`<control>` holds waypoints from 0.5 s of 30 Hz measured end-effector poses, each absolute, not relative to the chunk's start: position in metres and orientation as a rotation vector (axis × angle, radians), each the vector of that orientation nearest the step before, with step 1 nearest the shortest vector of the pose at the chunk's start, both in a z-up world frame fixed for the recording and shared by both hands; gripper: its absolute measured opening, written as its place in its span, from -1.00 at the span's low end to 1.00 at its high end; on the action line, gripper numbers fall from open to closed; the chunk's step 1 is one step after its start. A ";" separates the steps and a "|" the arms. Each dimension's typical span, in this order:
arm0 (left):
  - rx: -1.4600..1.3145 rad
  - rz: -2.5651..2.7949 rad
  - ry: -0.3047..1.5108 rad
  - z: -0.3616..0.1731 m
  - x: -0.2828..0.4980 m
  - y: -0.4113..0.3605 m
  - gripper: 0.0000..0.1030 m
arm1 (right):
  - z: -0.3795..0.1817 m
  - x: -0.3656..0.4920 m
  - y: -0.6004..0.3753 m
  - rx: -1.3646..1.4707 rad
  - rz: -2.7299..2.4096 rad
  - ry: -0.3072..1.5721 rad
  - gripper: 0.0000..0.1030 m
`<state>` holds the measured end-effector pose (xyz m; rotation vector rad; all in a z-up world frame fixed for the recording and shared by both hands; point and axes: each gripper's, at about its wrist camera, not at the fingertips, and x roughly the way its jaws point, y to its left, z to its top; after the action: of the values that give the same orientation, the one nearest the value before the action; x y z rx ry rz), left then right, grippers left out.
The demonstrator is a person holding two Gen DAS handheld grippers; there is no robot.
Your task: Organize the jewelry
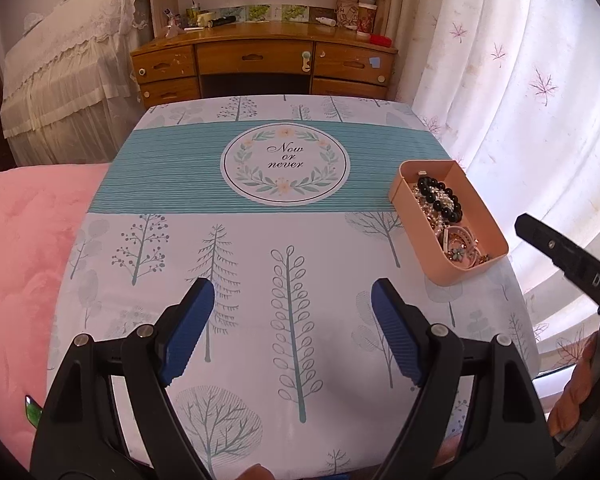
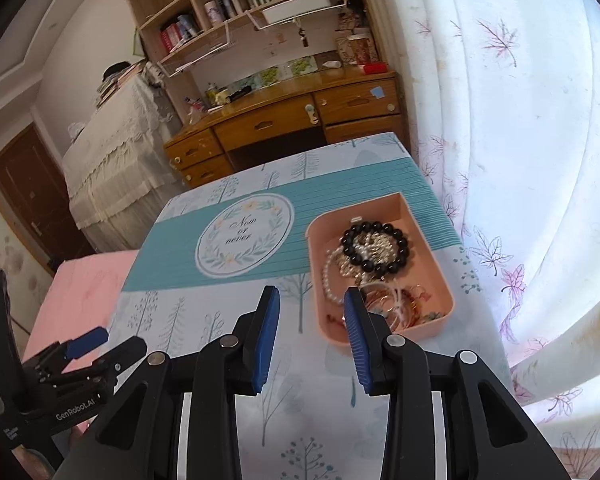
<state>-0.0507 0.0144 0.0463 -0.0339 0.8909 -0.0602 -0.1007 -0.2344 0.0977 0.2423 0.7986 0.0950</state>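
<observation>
Wooden desk, tree-print tablecloth, leaf-patterned curtain, pink blanket.

The left hand-held gripper is angled downward, its blue pads set wide apart with nothing between them. The right hand-held gripper is likewise pitched down, its pads parted more narrowly and empty.

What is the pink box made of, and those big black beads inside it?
The pink box looks like plastic: smooth, matte walls with rounded, moulded corners. The black bead bracelet looks like polished stone or glass, since each round bead shows a bright glint; plastic can't be ruled out from here.
</observation>
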 end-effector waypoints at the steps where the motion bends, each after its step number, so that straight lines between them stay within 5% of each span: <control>1: -0.033 -0.056 0.889 0.047 -0.054 0.015 0.53 | 0.098 -0.106 -0.229 0.231 0.103 0.803 -0.34; 8: -0.056 0.001 0.882 0.046 -0.079 0.025 0.53 | 0.084 -0.142 -0.184 0.171 0.140 0.857 -0.24; 15: -0.031 0.025 0.853 0.047 -0.095 0.023 0.54 | 0.079 -0.161 -0.149 0.079 0.153 0.850 0.14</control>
<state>-0.0949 0.0230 0.0470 -0.0310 0.8532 0.0250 -0.1607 -0.1492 0.0793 0.0795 0.8503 0.1531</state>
